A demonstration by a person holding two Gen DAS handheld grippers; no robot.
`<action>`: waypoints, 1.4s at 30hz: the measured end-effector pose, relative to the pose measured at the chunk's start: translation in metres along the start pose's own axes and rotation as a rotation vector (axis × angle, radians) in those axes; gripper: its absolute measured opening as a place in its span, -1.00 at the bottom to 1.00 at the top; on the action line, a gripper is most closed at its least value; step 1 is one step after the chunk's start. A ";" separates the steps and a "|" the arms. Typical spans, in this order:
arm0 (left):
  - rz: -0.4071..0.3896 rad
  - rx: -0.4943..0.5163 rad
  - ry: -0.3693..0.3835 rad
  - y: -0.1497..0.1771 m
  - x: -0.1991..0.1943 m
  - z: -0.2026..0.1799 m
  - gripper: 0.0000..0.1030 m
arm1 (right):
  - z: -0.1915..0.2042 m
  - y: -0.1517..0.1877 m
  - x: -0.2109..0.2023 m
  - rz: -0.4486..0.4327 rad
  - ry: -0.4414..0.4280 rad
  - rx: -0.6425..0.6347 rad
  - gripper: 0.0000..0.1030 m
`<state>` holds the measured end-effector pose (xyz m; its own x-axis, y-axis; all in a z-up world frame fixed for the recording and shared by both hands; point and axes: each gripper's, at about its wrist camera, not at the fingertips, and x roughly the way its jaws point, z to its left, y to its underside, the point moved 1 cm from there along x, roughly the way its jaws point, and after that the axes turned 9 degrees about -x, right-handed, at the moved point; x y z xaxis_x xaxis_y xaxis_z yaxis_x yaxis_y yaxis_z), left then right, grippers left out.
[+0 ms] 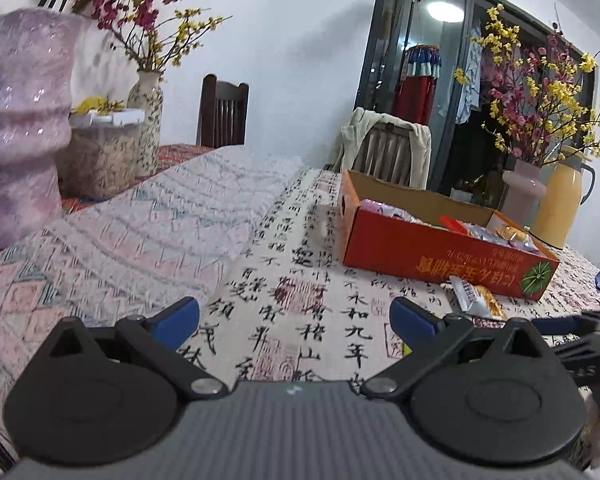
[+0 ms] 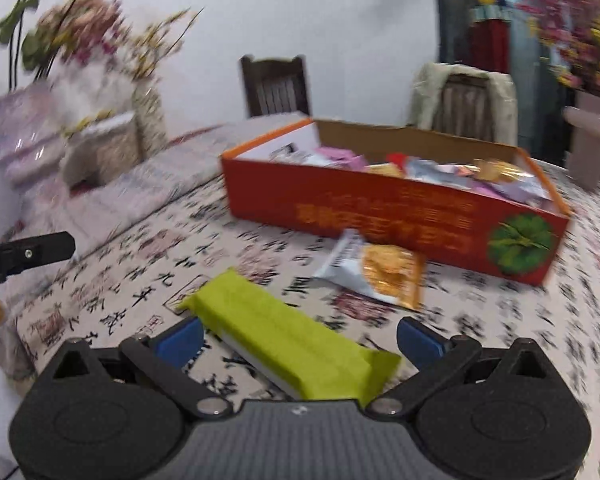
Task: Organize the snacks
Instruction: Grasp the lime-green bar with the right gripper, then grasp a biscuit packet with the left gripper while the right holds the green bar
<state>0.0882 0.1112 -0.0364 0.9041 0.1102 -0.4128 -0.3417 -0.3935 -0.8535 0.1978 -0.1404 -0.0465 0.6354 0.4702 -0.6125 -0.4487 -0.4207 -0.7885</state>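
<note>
A lime-green snack packet [image 2: 288, 344] lies slantwise on the calligraphy-print tablecloth [image 2: 148, 264], between the wide-open blue-tipped jaws of the right gripper [image 2: 298, 342], which hold nothing. To seize it well, the jaws should probably close across its narrow middle, not its crimped ends. Just beyond lies a white-and-orange cracker packet [image 2: 380, 276], touching the red cardboard box [image 2: 388, 220] already partly filled with wrapped snacks. The left gripper [image 1: 294, 316] hangs over bare cloth, jaws wide and empty. Vases of flowers [image 1: 540, 92] stand behind.

Black calligraphy "永和九年" on the tablecloth [image 1: 300, 320]; orange box [image 1: 440, 256] lettering inverted, illegible
</note>
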 end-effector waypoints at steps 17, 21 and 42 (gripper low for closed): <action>0.007 -0.016 0.003 0.002 0.000 0.001 1.00 | 0.030 -0.008 0.011 0.078 -0.086 -0.165 -0.33; 0.004 -0.019 -0.005 0.001 0.001 0.002 1.00 | 0.031 -0.001 -0.006 0.014 -0.044 -0.160 -0.36; 0.062 0.002 -0.021 0.006 0.019 -0.037 1.00 | -0.138 0.049 -0.052 -0.086 0.289 0.236 -0.36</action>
<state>0.1126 0.0774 -0.0375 0.8758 0.1049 -0.4712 -0.3970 -0.3987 -0.8267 0.2291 -0.2929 -0.0454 0.8128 0.2439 -0.5291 -0.4970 -0.1834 -0.8481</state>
